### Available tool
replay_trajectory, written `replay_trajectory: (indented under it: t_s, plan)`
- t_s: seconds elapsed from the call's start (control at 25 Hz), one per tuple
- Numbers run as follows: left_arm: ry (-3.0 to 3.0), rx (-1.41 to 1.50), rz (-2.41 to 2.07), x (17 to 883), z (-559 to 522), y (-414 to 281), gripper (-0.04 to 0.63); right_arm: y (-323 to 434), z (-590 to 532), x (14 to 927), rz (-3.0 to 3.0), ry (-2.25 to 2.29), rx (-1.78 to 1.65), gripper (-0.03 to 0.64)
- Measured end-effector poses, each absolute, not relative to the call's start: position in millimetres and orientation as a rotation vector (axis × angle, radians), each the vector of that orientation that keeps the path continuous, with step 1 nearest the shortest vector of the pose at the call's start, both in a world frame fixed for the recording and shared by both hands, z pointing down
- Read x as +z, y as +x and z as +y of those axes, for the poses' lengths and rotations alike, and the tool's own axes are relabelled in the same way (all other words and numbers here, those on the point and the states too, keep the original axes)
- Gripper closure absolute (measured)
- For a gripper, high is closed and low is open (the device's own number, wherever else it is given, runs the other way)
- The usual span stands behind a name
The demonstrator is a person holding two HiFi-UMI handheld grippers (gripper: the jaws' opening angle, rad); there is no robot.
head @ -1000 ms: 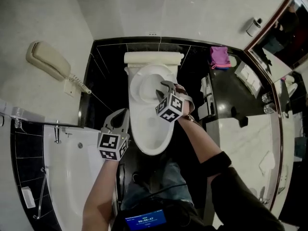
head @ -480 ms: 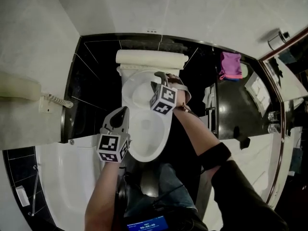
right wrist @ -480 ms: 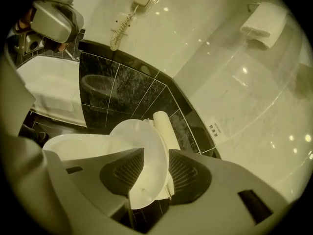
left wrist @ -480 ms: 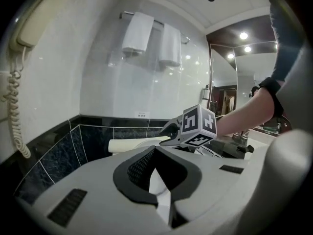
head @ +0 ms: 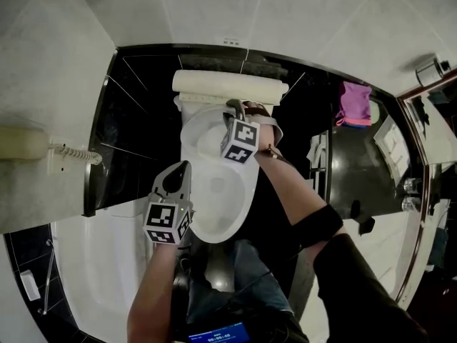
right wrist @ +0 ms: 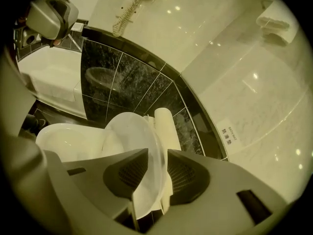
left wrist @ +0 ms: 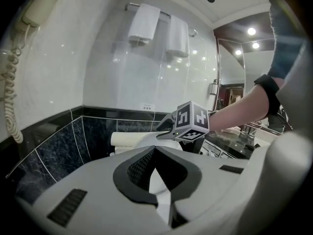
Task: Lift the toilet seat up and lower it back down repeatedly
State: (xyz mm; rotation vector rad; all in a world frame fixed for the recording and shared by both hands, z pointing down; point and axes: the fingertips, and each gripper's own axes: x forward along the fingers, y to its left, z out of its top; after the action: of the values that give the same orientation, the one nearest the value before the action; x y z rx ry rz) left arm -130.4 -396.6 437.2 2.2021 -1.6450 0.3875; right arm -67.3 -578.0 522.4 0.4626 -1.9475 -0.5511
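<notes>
The toilet seat [right wrist: 128, 136] stands raised on edge at the far end of the bowl [head: 223, 209], close in front of the tank [head: 230, 86]. The right claw [right wrist: 157, 156] reaches over the bowl from the right. Its jaws have just been closing, and they now sit on either side of the seat's rim with the pads pressed against it. From the head view this claw [head: 233, 107] is at the far right of the bowl, just below the tank.

The left claw [left wrist: 154, 148] has its jaws together at the tips with nothing between them. It hangs over the near left edge of the bowl, apart from the seat, and points toward the far wall. The bathtub [head: 100, 263] lies just to its left.

A wall phone [head: 21, 143] hangs on the left wall. A pink cloth [head: 355, 102] lies on the dark bench [head: 350, 166] at the right. Two white towels [left wrist: 144, 23] hang on the far wall.
</notes>
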Motion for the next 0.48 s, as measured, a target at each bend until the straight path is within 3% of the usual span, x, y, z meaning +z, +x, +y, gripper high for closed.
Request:
replay_trajectory:
  t_s: [0.08, 0.48]
  plan:
    - [2.197, 0.386, -1.654, 436, -397, -133, 0.609, -69, -579, 525, -1.937, 0.452, -0.555, 0.523]
    - [2.172, 0.377, -1.669, 437, -379, -144, 0.609, -70, -573, 523, -1.912, 0.45, -0.549, 0.526]
